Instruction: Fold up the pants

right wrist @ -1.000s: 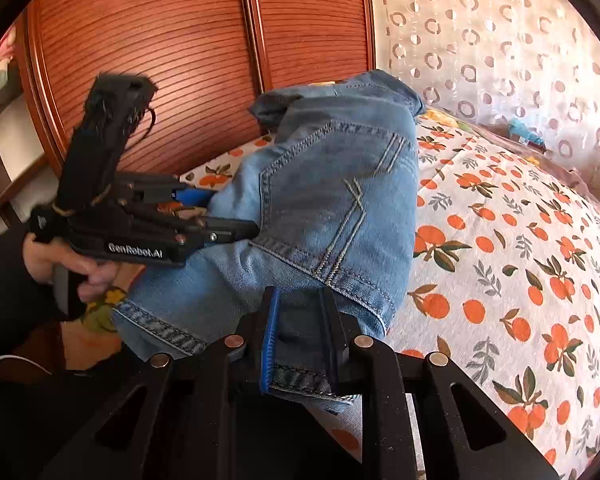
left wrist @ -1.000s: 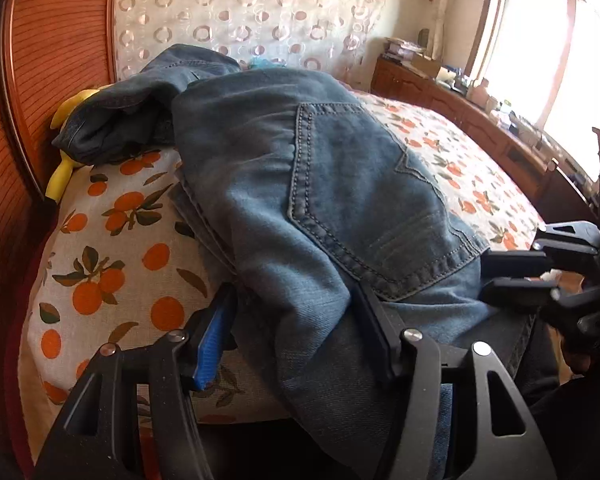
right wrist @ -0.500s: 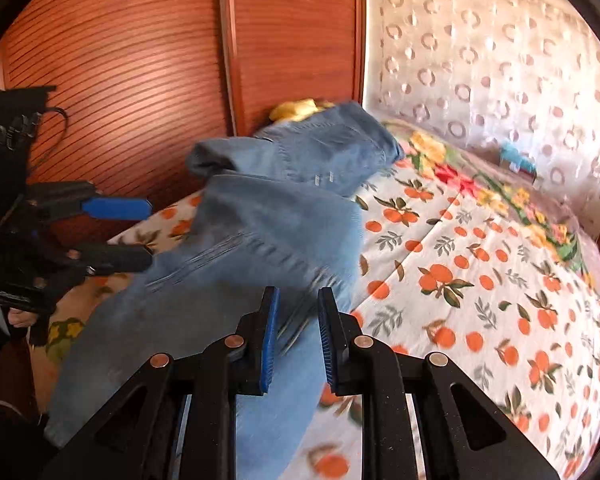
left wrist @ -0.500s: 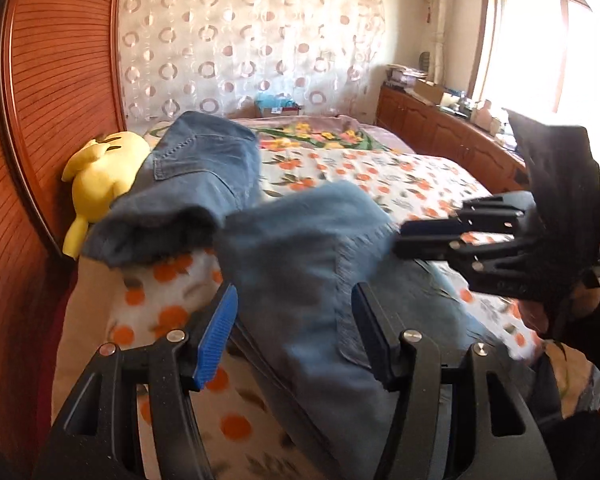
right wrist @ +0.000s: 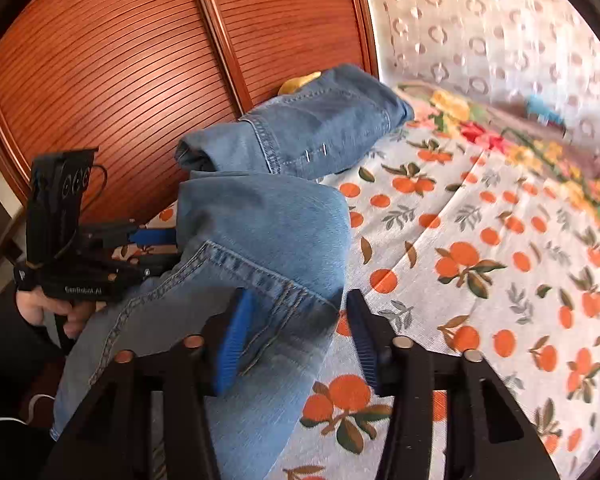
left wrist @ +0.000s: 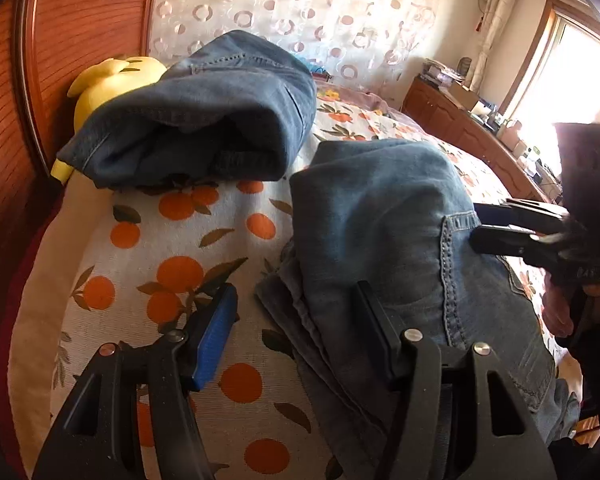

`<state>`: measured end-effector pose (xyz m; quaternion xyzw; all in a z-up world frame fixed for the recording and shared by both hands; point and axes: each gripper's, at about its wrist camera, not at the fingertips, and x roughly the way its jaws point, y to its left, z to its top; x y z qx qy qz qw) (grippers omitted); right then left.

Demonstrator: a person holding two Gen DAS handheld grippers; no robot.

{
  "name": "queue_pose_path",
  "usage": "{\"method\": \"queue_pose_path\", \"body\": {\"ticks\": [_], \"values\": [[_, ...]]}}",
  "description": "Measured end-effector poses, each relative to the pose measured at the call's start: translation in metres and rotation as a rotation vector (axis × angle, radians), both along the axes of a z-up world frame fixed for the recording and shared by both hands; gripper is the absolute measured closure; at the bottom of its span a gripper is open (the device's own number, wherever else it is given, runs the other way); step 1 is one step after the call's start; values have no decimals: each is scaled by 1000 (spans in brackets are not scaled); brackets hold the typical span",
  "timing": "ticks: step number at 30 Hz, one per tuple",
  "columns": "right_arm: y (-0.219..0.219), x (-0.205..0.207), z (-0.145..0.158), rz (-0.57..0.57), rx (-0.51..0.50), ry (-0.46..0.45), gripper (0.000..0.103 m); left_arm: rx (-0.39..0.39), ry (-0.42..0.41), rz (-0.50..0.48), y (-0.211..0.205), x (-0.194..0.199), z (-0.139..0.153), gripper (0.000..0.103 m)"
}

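Observation:
Blue jeans (left wrist: 384, 216) lie folded over on the orange-print bedspread (left wrist: 172, 272), back pocket up, their near end hanging off the bed edge. They also show in the right wrist view (right wrist: 260, 232). My left gripper (left wrist: 296, 328) is open and empty, its right finger against the jeans' left edge. My right gripper (right wrist: 296, 336) is open, its jaws astride the jeans' right edge near the pocket, holding nothing. Each gripper shows in the other's view: right gripper (left wrist: 500, 228), left gripper (right wrist: 156, 248).
A second folded pair of jeans (left wrist: 204, 116) rests farther back against a yellow plush toy (left wrist: 108, 80). A ribbed wooden wardrobe (right wrist: 120, 80) stands left of the bed. A patterned curtain (left wrist: 300, 12) hangs behind, and a wooden sideboard (left wrist: 460, 128) runs under the window.
The jeans were lifted and laid over into a fold on the bed. My right gripper, shut on the waistband before, has opened and let go.

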<state>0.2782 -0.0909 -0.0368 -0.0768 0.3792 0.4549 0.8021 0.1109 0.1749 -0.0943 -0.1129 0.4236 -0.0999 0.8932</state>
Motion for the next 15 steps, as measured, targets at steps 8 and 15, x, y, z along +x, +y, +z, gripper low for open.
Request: {"method": "queue_pose_path", "body": {"ticks": [8,15], "values": [[15,41,-19,56,75,175,34,-7,-11,-9,-1,2,-3,42],[32,62,-35,119,112,245,49,3,-12,-4,-3,-1,-3,42]]}}
